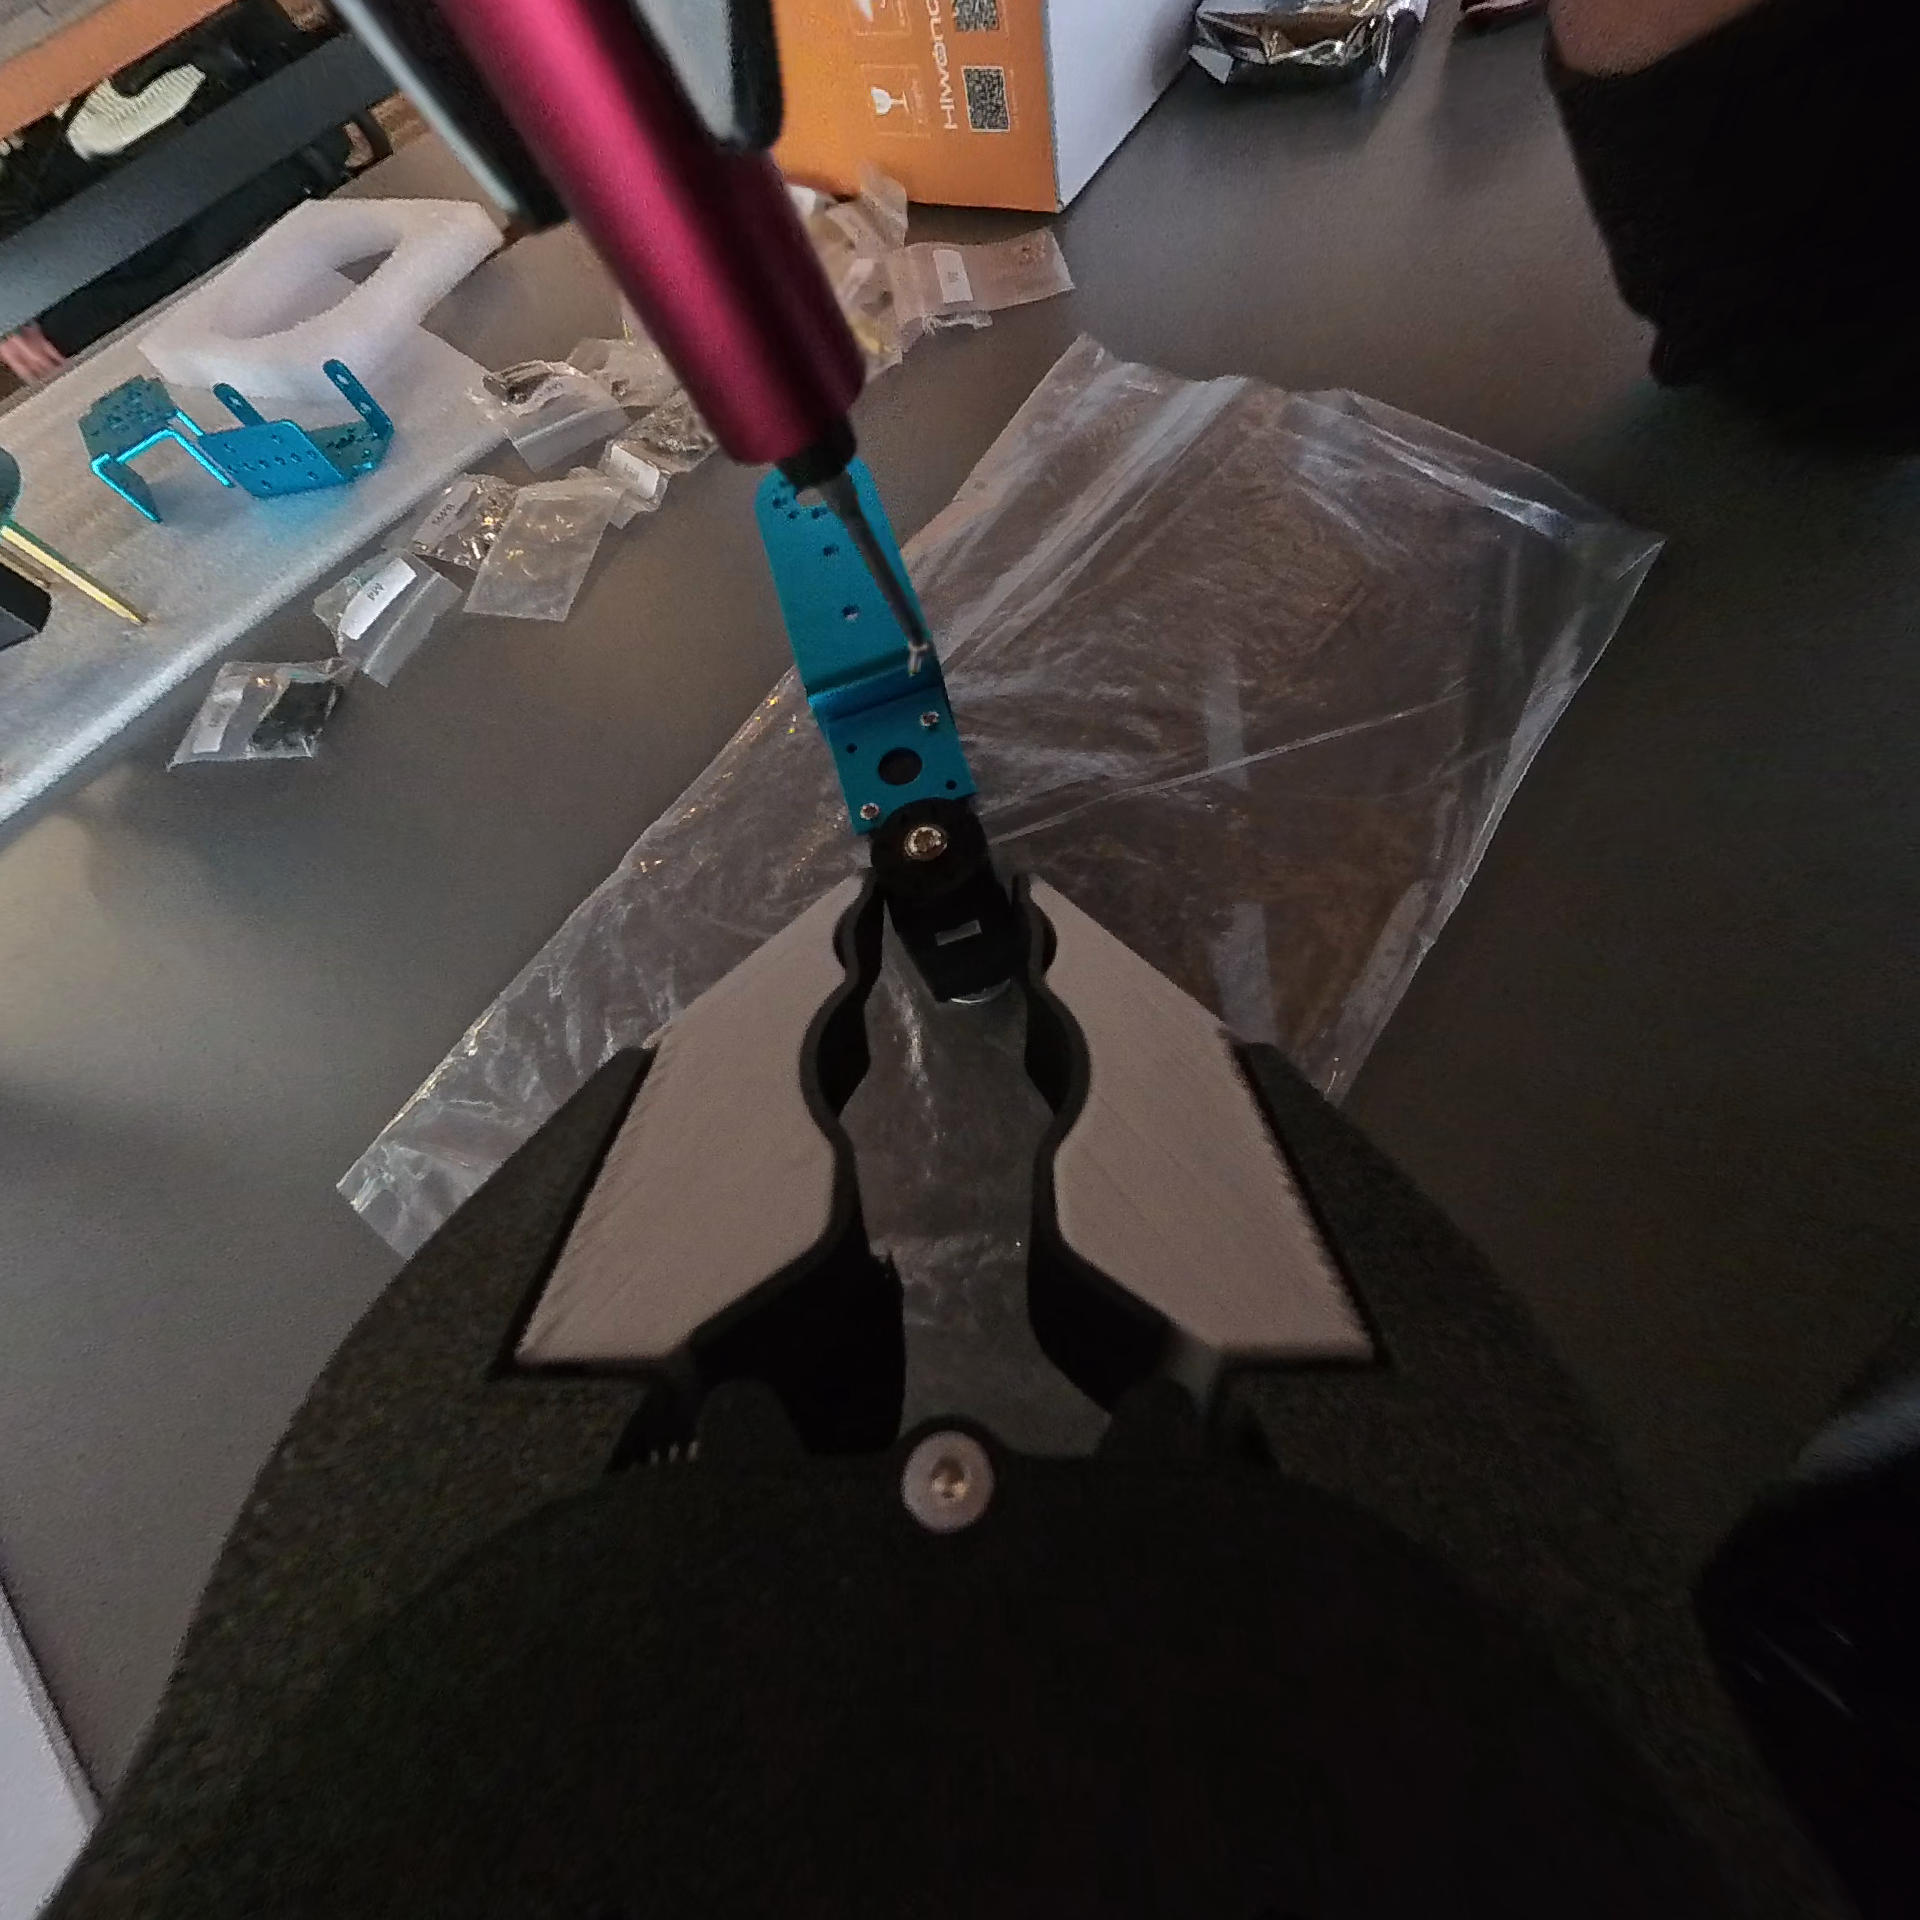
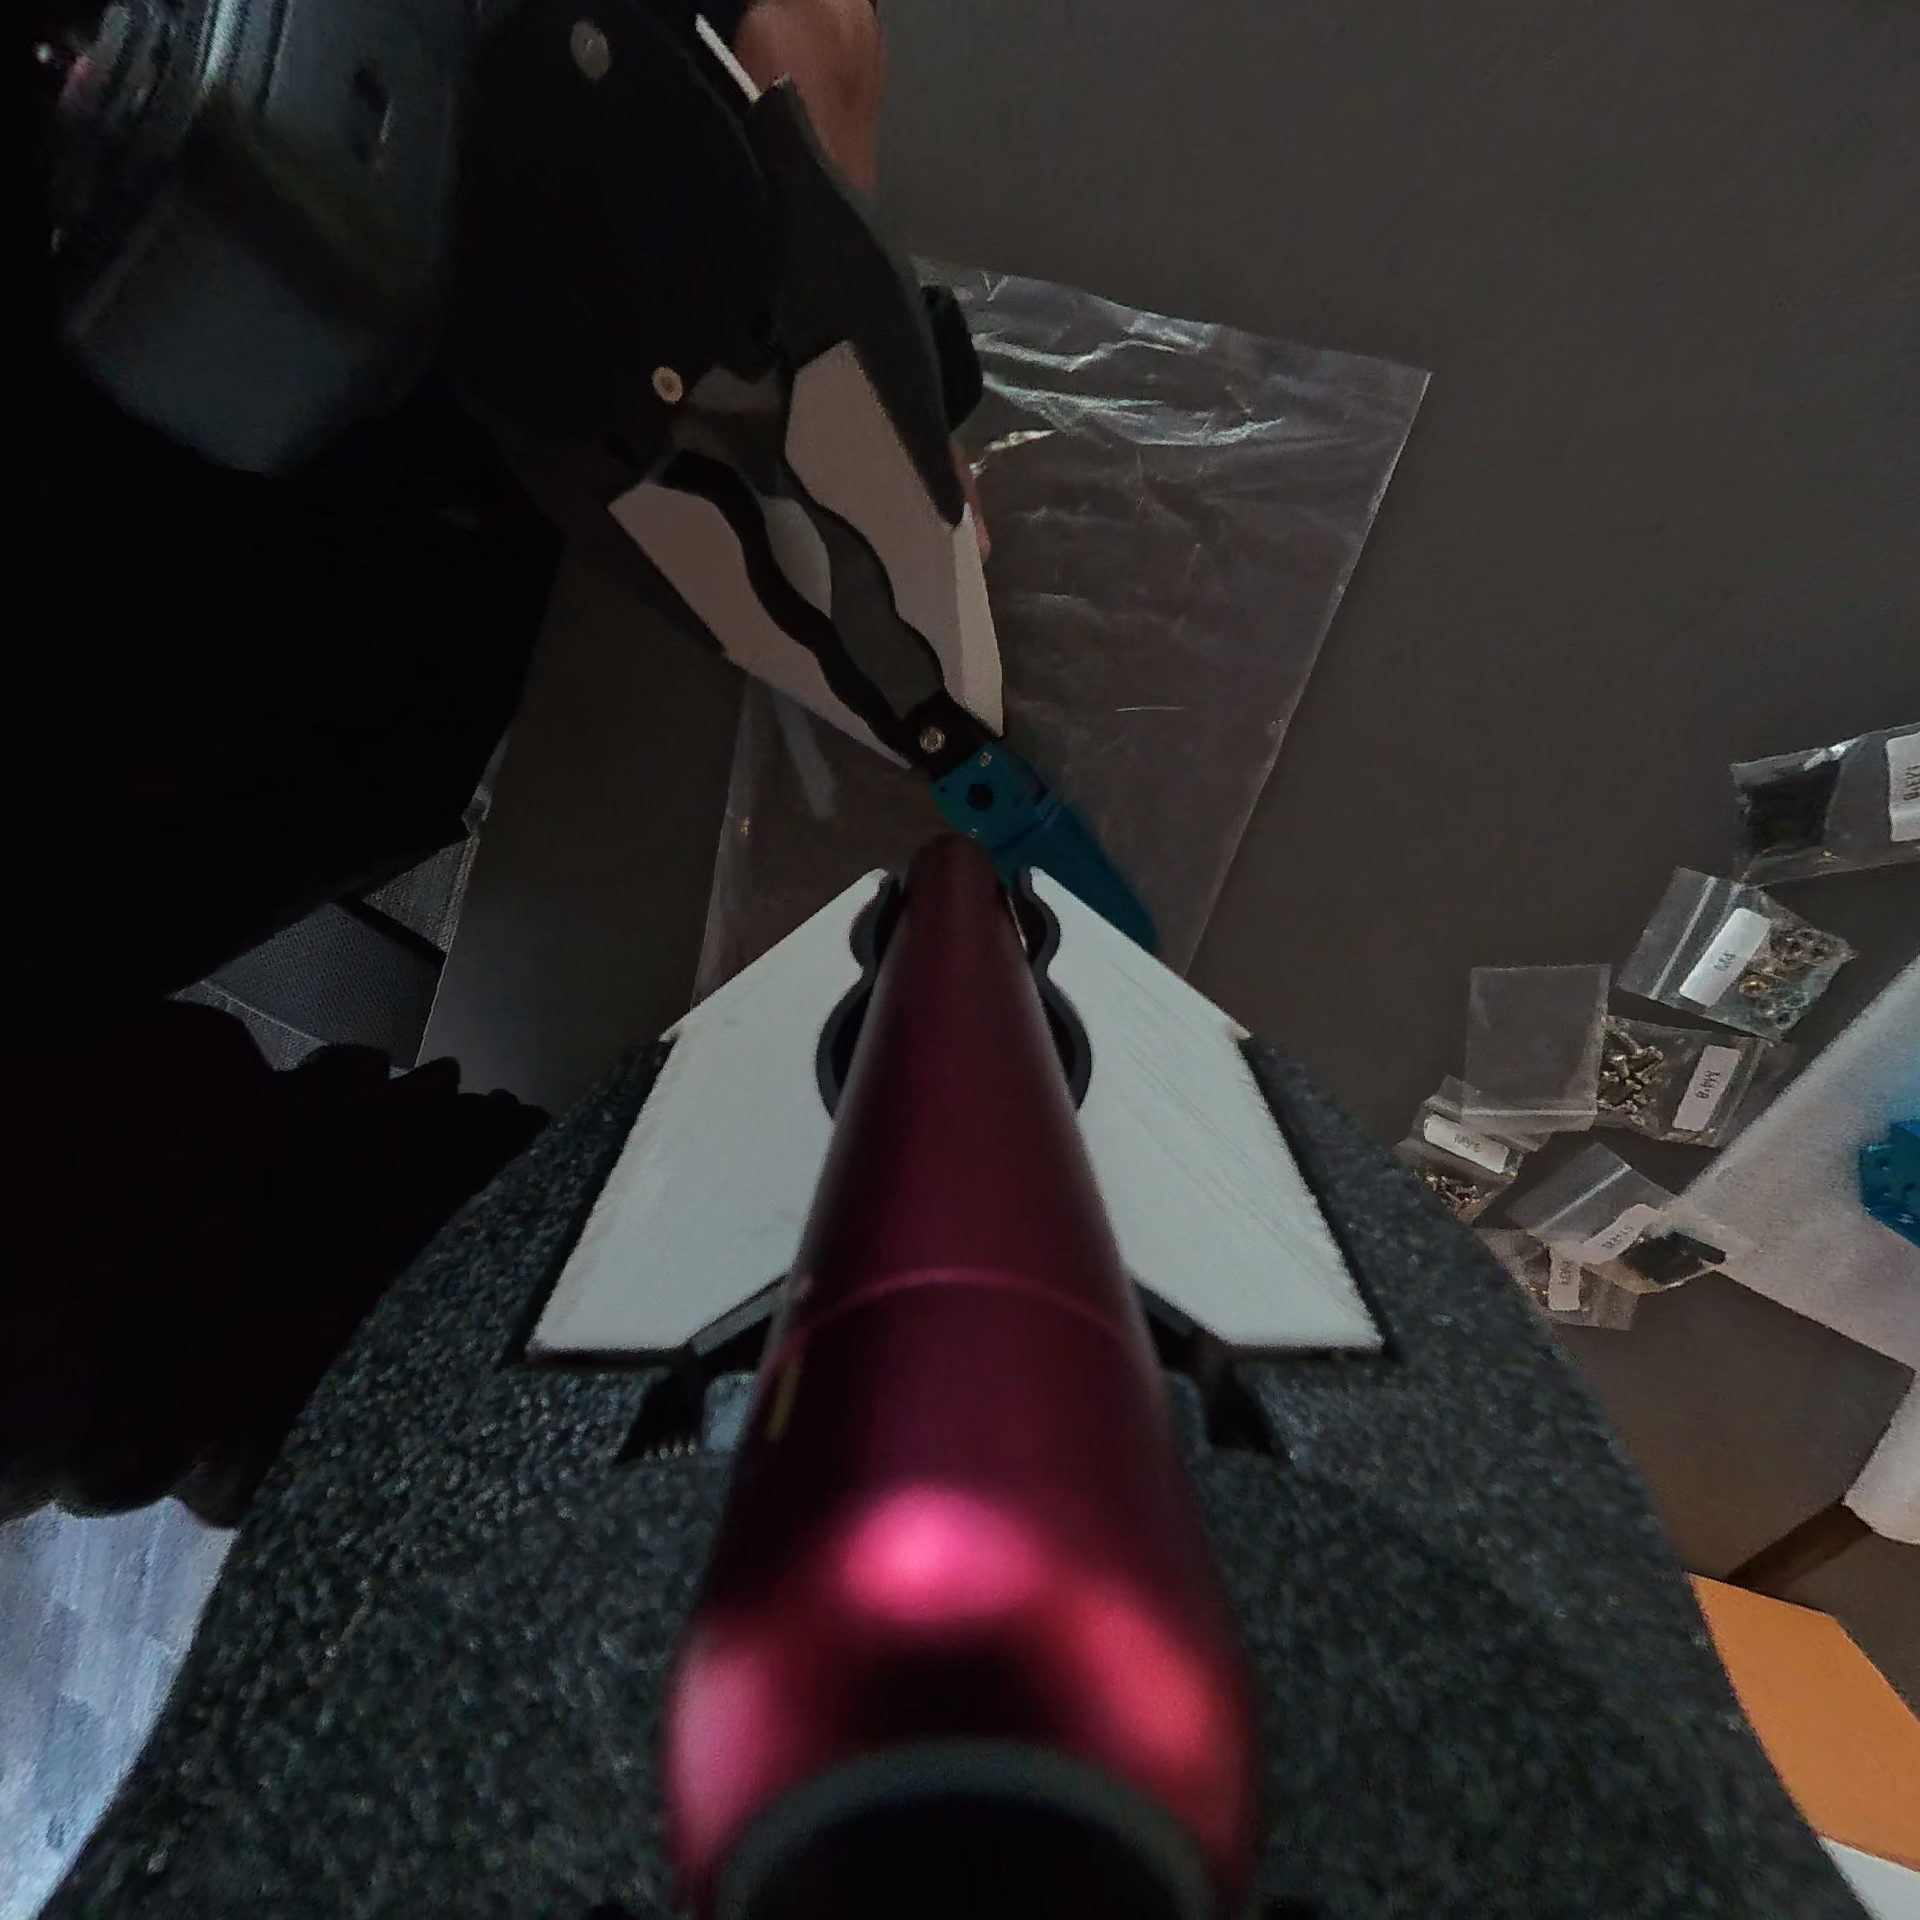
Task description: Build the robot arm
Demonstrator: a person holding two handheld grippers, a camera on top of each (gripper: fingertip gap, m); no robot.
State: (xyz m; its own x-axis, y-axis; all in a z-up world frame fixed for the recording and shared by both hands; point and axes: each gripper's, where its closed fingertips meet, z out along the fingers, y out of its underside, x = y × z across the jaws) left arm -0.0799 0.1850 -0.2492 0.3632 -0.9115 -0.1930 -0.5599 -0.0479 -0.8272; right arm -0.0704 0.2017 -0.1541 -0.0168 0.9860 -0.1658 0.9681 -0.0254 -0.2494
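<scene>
My left gripper [image 1: 948, 914] is shut on a small black servo [image 1: 951, 920] that carries a blue metal bracket [image 1: 857, 634], held above a clear plastic bag [image 1: 1195, 665]. My right gripper [image 2: 956, 904] is shut on a magenta screwdriver [image 2: 935, 1299]. In the left wrist view the screwdriver [image 1: 686, 218] comes down from the top and its thin bit [image 1: 883, 566] touches a hole in the bracket. In the right wrist view the left gripper [image 2: 956, 727] shows at upper left with the blue bracket [image 2: 1039, 831] just past the screwdriver's nose.
Dark grey table [image 1: 1714, 831]. At left, a foam sheet [image 1: 104, 665] with more blue brackets [image 1: 281, 436], white foam block [image 1: 322, 301], several small bags of screws [image 1: 520, 551]. Orange and white box [image 1: 977, 94] at the back. Screw bags [image 2: 1662, 1049] at right. The tips of one gripper are about 10 centimetres away from the tips of the other.
</scene>
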